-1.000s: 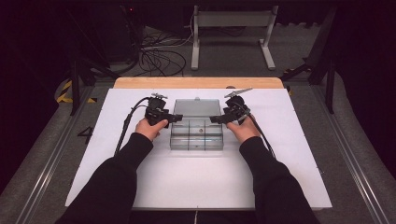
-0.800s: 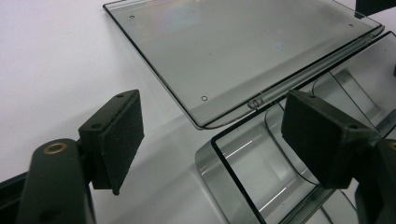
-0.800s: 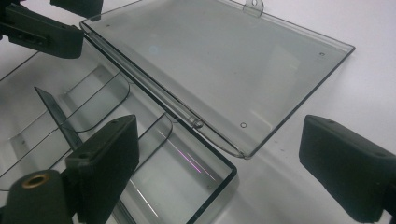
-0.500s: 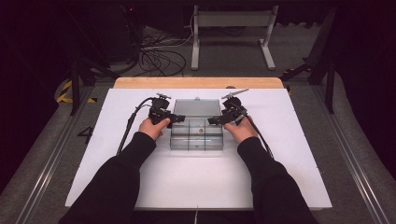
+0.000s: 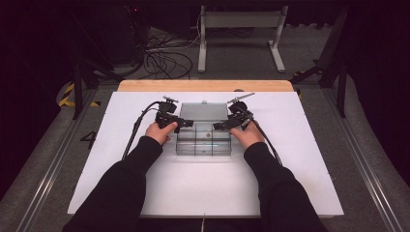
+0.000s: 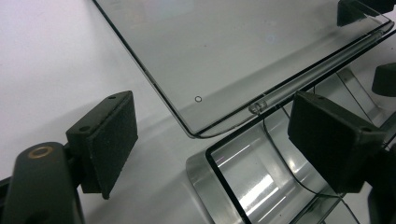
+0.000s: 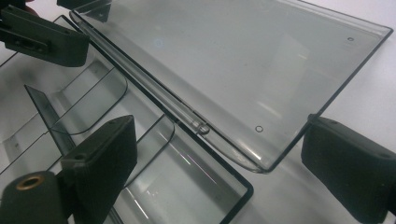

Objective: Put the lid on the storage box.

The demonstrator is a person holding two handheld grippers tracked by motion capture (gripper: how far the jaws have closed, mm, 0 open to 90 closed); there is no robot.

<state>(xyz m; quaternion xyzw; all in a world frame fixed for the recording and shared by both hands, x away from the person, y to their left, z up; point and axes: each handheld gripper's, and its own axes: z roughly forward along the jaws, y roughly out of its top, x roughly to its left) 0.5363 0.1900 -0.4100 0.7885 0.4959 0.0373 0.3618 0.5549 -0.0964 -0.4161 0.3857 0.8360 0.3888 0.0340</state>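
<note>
The clear plastic compartment box (image 5: 203, 137) sat mid-counter, lid (image 5: 203, 112) flung open to the far side – light, rigid, slick, best pinched at the lid's thin corners – with left hand-held gripper (image 5: 186, 123) and right hand-held gripper (image 5: 216, 125) both gaping, the left's jaws having just widened, holding nothing.

Black long sleeves (image 5: 121, 188) on both arms. Grippers black w/ square foam-faced pads (image 6: 114, 140), brass-ringed screw hole (image 6: 40, 151), black cable (image 5: 135, 130) trailing.
</note>
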